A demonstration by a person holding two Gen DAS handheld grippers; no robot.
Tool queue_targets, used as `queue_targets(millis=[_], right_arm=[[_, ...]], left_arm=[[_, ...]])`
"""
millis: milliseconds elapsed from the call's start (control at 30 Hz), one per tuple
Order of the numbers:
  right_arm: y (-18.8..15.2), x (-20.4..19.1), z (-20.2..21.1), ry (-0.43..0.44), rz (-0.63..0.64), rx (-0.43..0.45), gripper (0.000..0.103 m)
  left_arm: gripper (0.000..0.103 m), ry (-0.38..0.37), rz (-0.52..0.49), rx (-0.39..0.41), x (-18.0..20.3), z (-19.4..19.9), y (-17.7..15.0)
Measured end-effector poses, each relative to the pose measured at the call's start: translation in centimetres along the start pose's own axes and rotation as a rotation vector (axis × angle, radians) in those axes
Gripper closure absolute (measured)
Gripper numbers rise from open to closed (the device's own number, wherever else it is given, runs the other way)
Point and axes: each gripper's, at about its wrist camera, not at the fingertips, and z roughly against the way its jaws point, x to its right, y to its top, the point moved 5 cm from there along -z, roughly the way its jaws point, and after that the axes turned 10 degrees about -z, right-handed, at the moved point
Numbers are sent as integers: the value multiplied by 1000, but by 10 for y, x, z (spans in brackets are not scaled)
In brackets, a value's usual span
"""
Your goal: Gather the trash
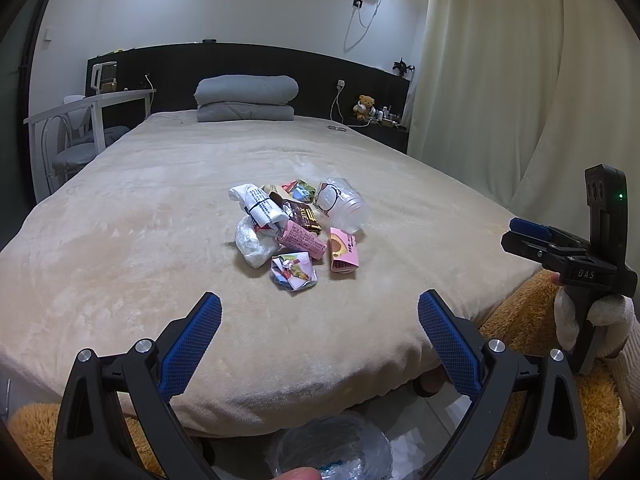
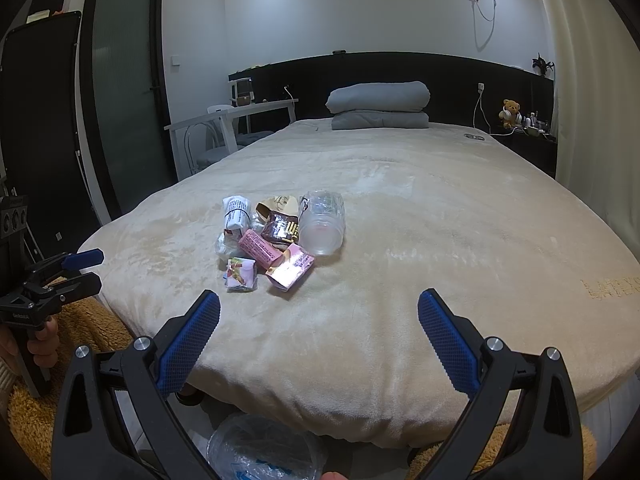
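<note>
Trash (image 1: 298, 228) is sitting in a small pile on the bed (image 1: 160, 208), around the middle of its near half and back from the foot edge. From the left wrist view, the left hand-held gripper (image 1: 320, 328) is hanging over the foot edge of the bed with its blue pads spread wide apart, and it is holding nothing. A clear plastic cup (image 1: 344, 204) is lying on its side at the right of the pile, touching the wrappers. A pink box (image 1: 304, 240) is lying in the middle of the pile. The right hand-held gripper (image 1: 520, 234) is showing at the right edge of the bed, gripped by a gloved hand (image 1: 592, 320). A clear bag (image 1: 336, 448) is sitting below the foot edge.

From the right wrist view, the right hand-held gripper (image 2: 320, 326) is also hanging over the foot edge, spread wide and holding nothing. The trash (image 2: 276, 240) is lying just ahead and a bit left. The left hand-held gripper (image 2: 90, 270) is poking in near the bed's left edge.
</note>
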Motion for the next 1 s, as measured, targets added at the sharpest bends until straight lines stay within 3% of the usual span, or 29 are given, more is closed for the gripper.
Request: queue_targets(millis=[1000], right_arm=[[-4,6,-2,-32,-19,-12,5]], left_arm=[[6,-5,-9,-23,3,1,-10]])
